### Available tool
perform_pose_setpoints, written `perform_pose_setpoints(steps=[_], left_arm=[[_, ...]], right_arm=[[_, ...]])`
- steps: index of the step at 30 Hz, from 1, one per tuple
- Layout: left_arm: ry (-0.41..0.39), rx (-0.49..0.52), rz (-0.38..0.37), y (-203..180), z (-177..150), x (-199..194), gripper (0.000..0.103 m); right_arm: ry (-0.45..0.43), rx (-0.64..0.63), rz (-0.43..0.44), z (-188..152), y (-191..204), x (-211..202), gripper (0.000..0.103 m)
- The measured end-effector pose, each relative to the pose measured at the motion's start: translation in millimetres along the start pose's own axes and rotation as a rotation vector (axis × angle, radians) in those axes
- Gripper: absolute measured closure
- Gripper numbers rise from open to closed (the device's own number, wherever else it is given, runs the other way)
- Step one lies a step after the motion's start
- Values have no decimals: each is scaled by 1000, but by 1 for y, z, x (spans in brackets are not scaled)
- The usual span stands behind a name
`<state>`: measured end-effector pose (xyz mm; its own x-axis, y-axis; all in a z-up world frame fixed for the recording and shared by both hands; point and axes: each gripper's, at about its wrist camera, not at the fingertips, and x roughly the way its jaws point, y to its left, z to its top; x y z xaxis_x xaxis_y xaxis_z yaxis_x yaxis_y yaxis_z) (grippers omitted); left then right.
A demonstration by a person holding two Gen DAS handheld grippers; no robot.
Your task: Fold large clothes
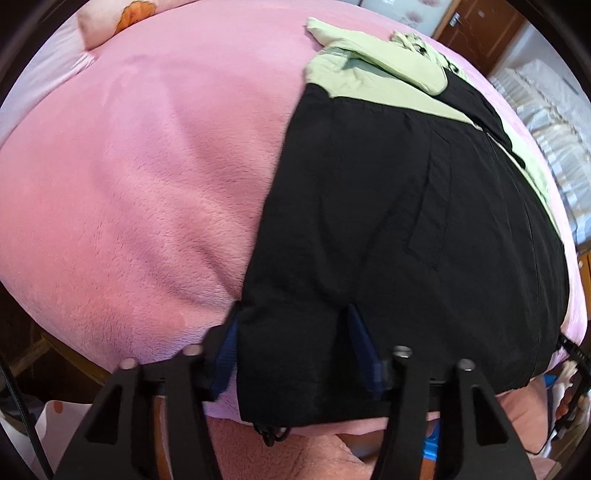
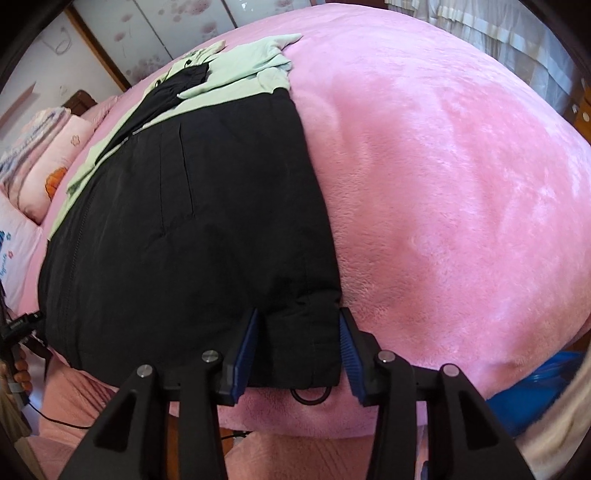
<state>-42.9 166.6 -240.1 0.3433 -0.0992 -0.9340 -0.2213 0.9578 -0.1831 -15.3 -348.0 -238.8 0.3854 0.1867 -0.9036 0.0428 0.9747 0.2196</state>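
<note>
A black and pale green jacket [image 1: 388,206] lies flat on a pink plush bed [image 1: 147,166], sleeves folded in near the far collar end. My left gripper [image 1: 291,314] is open, its blue-padded fingers straddling the jacket's near left hem corner. In the right wrist view the jacket [image 2: 192,206] lies left of centre on the bed [image 2: 461,166]. My right gripper [image 2: 299,314] is open, its fingers either side of the near right hem corner. A drawstring loop [image 2: 310,397] hangs below the hem.
Pink pillows [image 2: 55,162] lie at the bed's head on the left. A white frilled curtain [image 1: 546,122] and wooden door [image 1: 480,22] stand beyond the bed. A pink rug [image 2: 295,458] covers the floor below. A blue object [image 2: 546,384] sits under the bed edge.
</note>
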Motion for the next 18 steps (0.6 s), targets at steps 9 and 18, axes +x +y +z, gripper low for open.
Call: perform_pose_setpoints(steps=[9, 18], left_arm=[[-16, -98, -123, -28, 23, -47, 96], [-259, -308, -268, -34, 139, -127, 100]], right_arm=[[-97, -40, 106, 17, 25, -56, 90], [-331, -44, 231, 139, 63, -125, 91]])
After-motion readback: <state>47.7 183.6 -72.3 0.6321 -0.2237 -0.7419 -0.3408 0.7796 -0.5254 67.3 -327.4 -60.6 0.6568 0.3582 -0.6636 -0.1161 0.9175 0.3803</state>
